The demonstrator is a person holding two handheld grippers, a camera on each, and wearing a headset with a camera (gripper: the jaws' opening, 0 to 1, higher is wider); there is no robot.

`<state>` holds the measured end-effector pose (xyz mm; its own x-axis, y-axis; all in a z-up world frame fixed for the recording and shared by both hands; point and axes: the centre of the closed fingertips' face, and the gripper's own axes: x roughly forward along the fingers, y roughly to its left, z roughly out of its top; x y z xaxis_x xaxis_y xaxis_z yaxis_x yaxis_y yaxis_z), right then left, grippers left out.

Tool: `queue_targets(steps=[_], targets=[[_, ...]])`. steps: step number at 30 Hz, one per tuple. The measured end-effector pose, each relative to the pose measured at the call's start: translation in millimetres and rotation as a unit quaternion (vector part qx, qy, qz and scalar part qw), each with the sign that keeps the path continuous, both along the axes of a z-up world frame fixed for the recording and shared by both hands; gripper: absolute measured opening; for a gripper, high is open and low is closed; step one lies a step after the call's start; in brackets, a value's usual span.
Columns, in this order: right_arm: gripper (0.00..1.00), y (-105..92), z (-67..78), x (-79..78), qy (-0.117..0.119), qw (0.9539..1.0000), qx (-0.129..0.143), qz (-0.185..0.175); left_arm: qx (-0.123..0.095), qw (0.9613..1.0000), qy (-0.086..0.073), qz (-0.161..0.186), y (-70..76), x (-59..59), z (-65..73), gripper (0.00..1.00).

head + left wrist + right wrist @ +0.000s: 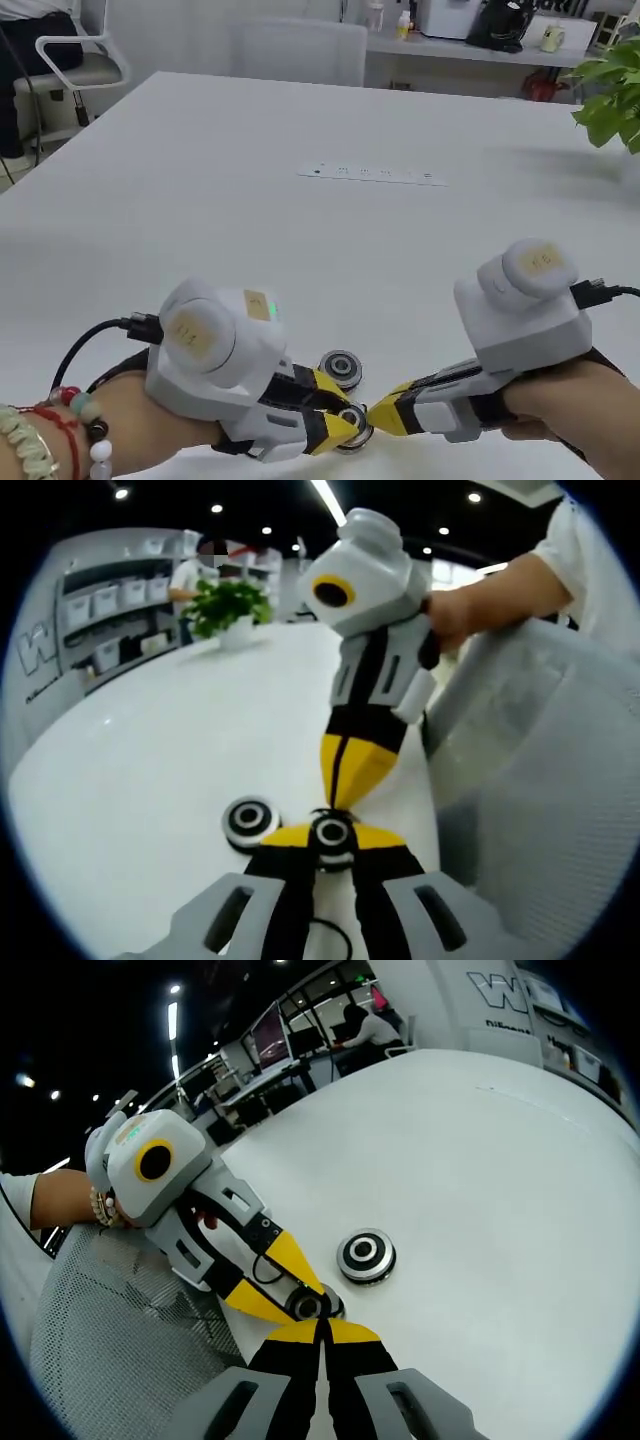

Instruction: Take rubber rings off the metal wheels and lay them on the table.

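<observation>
Near table (300, 120) edge: left gripper (340, 408) pinches wheel (332, 832); right gripper (381, 413) pressed together, ring indiscernible.

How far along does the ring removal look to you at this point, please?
Done: no loose ring lies on the table yet. In hand: the left gripper clamps one wheel, the right gripper's closed tips at its rim. Left: that ring, then the second wheel, which still wears its dark ring.

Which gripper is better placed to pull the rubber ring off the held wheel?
Right. The left gripper is clamped on the metal wheel, holding it; the right gripper, jaws shut, has its tips at that wheel's edge.
</observation>
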<state>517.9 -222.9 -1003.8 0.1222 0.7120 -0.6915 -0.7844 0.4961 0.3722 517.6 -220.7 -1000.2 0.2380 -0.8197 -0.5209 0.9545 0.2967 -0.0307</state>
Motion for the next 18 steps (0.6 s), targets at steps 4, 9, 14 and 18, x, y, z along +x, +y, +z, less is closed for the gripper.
queue_targets(steps=[4,9,14,18], targets=[[0.0,0.8,0.5,-0.1,-0.002,1.0,0.001,0.002,0.0,1.0,-0.001,0.0,0.1,0.0,0.0,0.14],[0.0,1.9,1.0,-0.5,-0.001,1.0,0.003,0.003,-0.001,1.0,-0.001,0.0,0.3,0.0,0.0,0.14],[0.0,3.1,1.8,-1.1,0.0,1.0,0.007,0.003,-0.001,1.0,-0.001,-0.001,0.3,-0.2,0.0,0.14],[0.0,4.4,2.7,-1.4,0.002,0.9999,0.011,0.003,-0.001,1.0,-0.001,-0.001,0.3,-0.2,0.0,0.14]])
